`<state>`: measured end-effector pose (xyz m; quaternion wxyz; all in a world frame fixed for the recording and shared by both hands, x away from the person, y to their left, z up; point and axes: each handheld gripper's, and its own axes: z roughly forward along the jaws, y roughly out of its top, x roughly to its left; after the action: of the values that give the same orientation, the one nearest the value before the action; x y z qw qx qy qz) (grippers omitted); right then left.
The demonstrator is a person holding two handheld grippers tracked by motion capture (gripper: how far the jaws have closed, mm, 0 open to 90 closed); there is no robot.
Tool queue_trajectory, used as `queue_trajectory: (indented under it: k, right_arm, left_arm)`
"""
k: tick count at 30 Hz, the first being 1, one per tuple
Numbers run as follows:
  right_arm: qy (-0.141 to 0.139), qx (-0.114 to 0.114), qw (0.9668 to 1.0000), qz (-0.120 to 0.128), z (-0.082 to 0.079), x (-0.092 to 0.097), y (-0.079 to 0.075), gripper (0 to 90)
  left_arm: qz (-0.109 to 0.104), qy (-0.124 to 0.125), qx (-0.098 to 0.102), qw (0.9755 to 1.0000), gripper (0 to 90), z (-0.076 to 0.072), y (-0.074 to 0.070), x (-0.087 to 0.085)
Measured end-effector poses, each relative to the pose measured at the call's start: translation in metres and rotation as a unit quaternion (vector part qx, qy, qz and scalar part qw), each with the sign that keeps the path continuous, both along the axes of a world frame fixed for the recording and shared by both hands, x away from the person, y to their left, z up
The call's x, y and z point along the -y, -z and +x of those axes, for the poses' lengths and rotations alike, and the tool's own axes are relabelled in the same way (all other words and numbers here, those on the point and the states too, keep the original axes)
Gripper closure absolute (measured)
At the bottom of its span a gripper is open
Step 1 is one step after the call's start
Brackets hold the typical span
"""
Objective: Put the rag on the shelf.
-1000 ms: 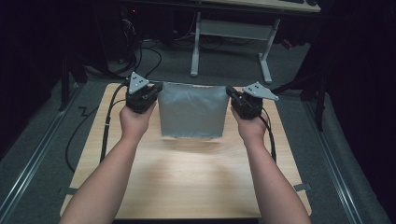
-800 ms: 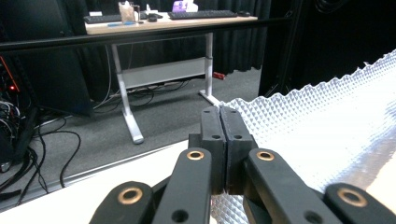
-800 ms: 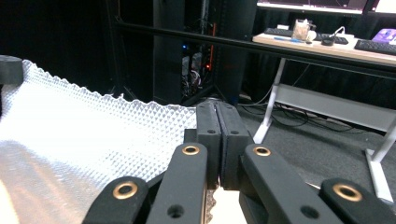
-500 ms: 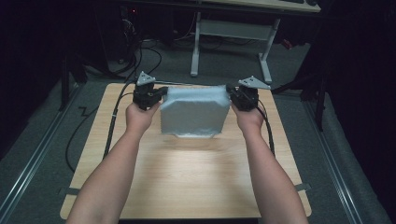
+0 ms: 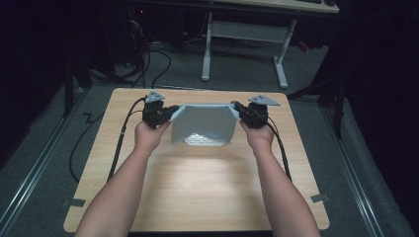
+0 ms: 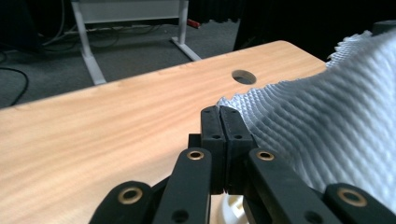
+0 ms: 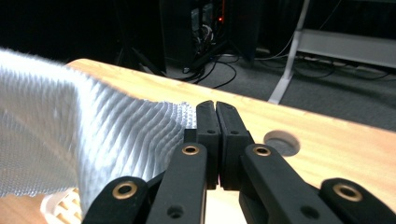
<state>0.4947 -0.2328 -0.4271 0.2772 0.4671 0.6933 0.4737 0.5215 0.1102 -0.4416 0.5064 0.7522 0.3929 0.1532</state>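
A pale grey-blue waffle-textured cloth hangs stretched between my two grippers over the far half of the wooden table. My left gripper is shut on its left top corner, and my right gripper is shut on its right top corner. In the left gripper view the jaws are pressed together with the cloth running off to the right. In the right gripper view the jaws are closed beside the cloth on the left. A white lattice object peeks out under the cloth's lower edge.
The table has a round cable hole near its far edge, also in the right gripper view. Beyond the table stand a white desk frame and floor cables. Black cables trail from both grippers along the table sides.
The cloth, lying spread wide a second ago, has been drawn up and narrowed between the grippers. Both hands have come slightly toward the person. The white lattice object now shows beneath it.
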Motion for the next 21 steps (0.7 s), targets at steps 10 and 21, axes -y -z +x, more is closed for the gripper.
queue_trajectory:
  k: [10, 21]
  right_arm:
    - [-0.003, -0.015, 0.9999, 0.003, -0.008, -0.004, 0.02, 89.7]
    - [0.0, -0.035, 0.9994, 0.007, -0.015, -0.001, 0.043, 89.5]
  left_arm:
    - [-0.011, 0.009, -0.024, 0.9996, 89.8, -0.009, 0.025, 0.004]
    - [-0.011, 0.02, -0.043, 0.9988, 89.4, -0.011, 0.043, 0.008]
